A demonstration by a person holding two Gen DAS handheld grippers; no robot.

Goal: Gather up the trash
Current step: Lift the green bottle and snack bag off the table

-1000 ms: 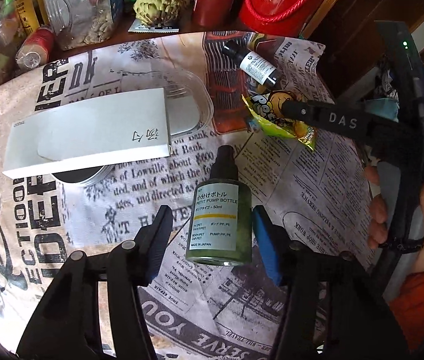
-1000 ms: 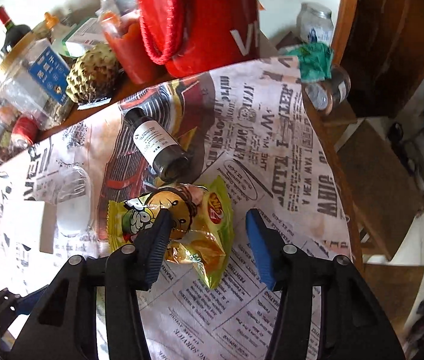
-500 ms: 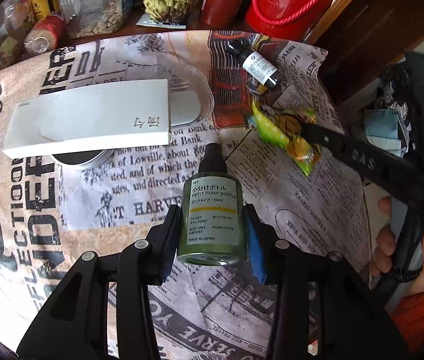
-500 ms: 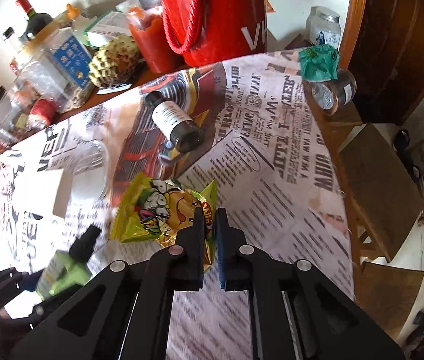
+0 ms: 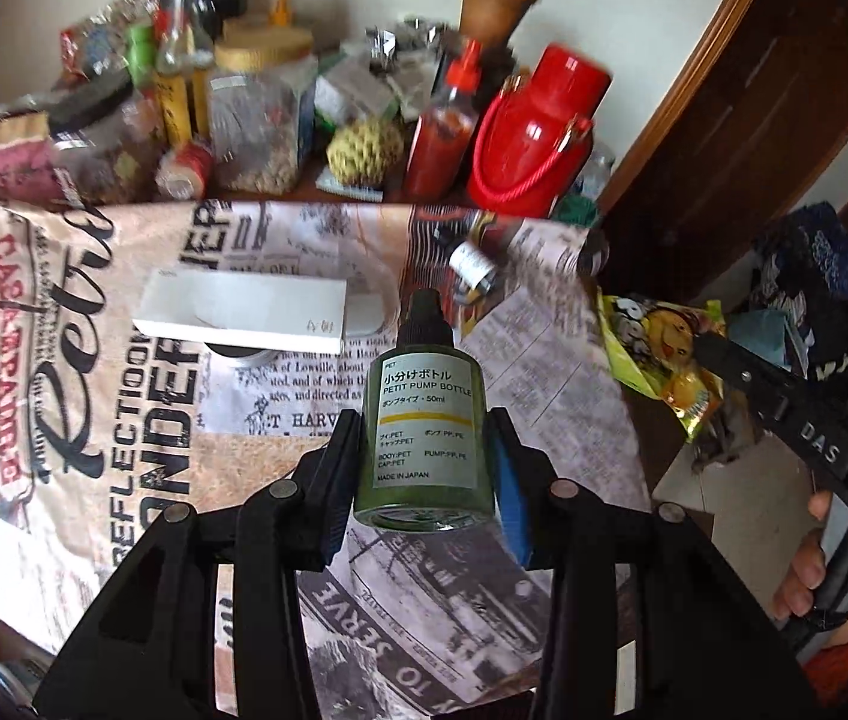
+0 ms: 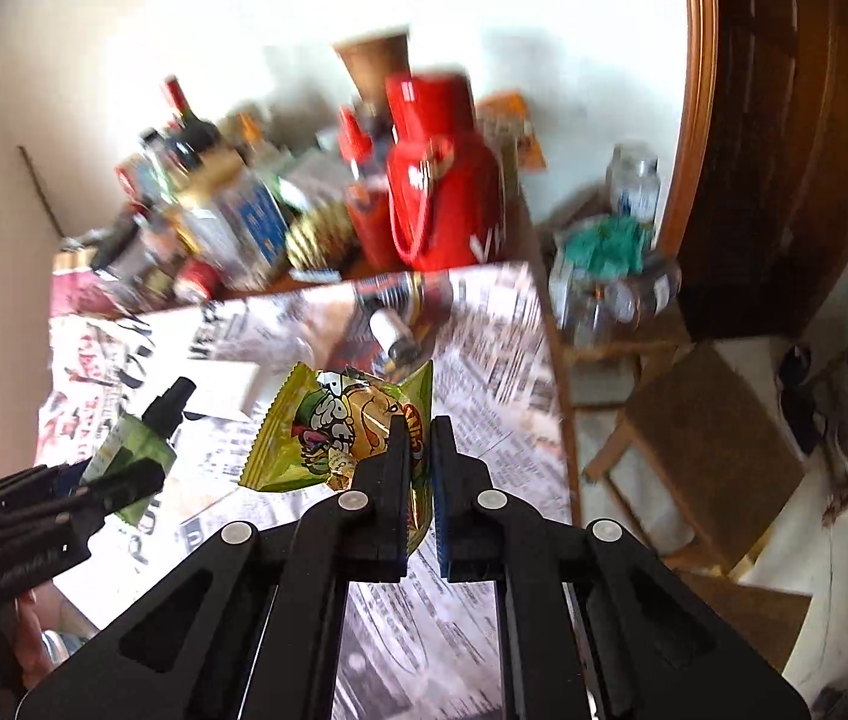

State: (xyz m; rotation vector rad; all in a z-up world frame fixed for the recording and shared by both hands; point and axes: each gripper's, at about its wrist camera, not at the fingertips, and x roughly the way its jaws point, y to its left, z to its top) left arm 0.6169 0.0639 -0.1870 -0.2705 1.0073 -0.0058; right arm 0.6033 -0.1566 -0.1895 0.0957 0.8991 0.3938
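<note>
My left gripper [image 5: 424, 450] is shut on a green pump bottle [image 5: 424, 426] with a white label and black cap, held up off the newspaper-print tablecloth [image 5: 124, 420]. My right gripper [image 6: 418, 438] is shut on a yellow-green snack wrapper [image 6: 328, 420], which hangs in the air above the table. The left wrist view shows that wrapper [image 5: 658, 348] at the right, pinched by the right gripper [image 5: 700, 342] with a hand behind it. The bottle [image 6: 136, 444] and left gripper [image 6: 124, 474] appear at the left of the right wrist view.
A white box [image 5: 244, 312] lies on a clear lid, and a small dark bottle [image 5: 472, 264] lies near the table's far edge. Jars, sauce bottles and a red flask [image 5: 538, 138] crowd the back. A wooden stool [image 6: 718, 432] stands right of the table.
Both grippers closed on their items and rose. The bottle and the wrapper left the tablecloth, and the table now looks farther away in both views.
</note>
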